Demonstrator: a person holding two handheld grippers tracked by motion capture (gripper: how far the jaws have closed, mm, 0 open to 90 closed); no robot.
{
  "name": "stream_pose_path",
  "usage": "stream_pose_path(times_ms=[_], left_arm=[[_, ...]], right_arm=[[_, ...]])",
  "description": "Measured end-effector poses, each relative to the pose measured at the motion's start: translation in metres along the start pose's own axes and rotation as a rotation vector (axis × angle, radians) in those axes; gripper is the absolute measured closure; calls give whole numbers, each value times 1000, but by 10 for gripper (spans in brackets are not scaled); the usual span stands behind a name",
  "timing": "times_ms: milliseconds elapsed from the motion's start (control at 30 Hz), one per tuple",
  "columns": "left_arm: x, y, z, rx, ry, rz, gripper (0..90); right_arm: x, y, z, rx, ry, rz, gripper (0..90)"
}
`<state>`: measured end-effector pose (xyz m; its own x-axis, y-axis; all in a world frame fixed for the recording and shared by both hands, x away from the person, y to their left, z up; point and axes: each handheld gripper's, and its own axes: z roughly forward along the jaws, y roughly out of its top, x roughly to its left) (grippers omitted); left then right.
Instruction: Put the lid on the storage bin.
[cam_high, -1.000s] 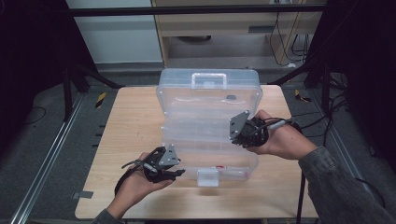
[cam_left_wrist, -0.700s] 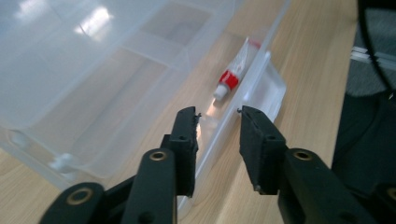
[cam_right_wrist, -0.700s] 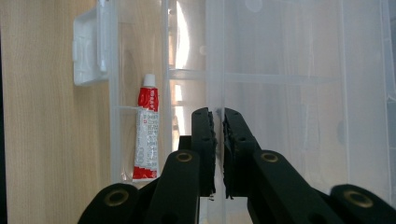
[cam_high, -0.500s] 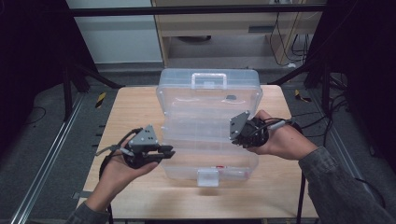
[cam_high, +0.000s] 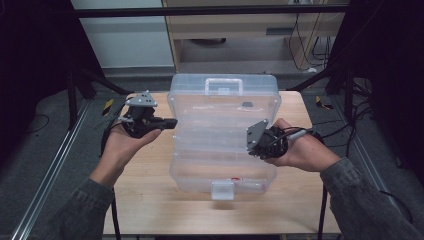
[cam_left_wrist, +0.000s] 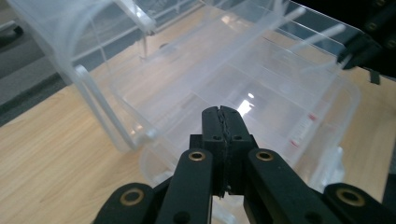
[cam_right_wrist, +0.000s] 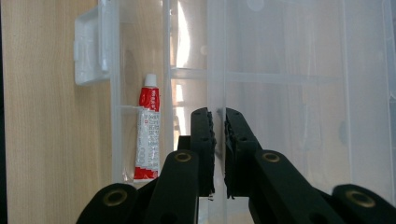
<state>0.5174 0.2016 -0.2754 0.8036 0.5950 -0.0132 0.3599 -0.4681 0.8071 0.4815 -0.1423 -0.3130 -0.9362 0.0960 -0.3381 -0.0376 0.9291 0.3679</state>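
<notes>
The printing on the red-and-white tube (cam_right_wrist: 146, 133) is too small to read, and its lower end is blurred behind the clear box's wall (cam_right_wrist: 164, 70). The raised lid (cam_left_wrist: 84, 42) runs off the left gripper view's top and left edges. The small dark object (cam_high: 247, 105) seen through the lid cannot be identified.

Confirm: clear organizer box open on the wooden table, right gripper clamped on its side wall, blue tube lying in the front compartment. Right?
Not quite: the tube is red and white, not blue, as the right gripper view shows. The rest holds: the clear organizer box stands open on the wooden table, and the right gripper is clamped on its thin side wall.
</notes>
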Motion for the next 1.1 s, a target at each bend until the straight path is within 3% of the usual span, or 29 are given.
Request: stream_pose_path(times_ms=[367, 600, 1100], left_arm=[[13, 18, 13, 11, 23, -38, 896], [22, 18, 14, -3, 30, -78, 896], [27, 14, 14, 1, 33, -95, 896]], right_arm=[[2, -1, 0, -1, 3, 0, 832], [4, -2, 1, 4, 3, -3, 826], [8, -2, 3, 8, 23, -11, 817]])
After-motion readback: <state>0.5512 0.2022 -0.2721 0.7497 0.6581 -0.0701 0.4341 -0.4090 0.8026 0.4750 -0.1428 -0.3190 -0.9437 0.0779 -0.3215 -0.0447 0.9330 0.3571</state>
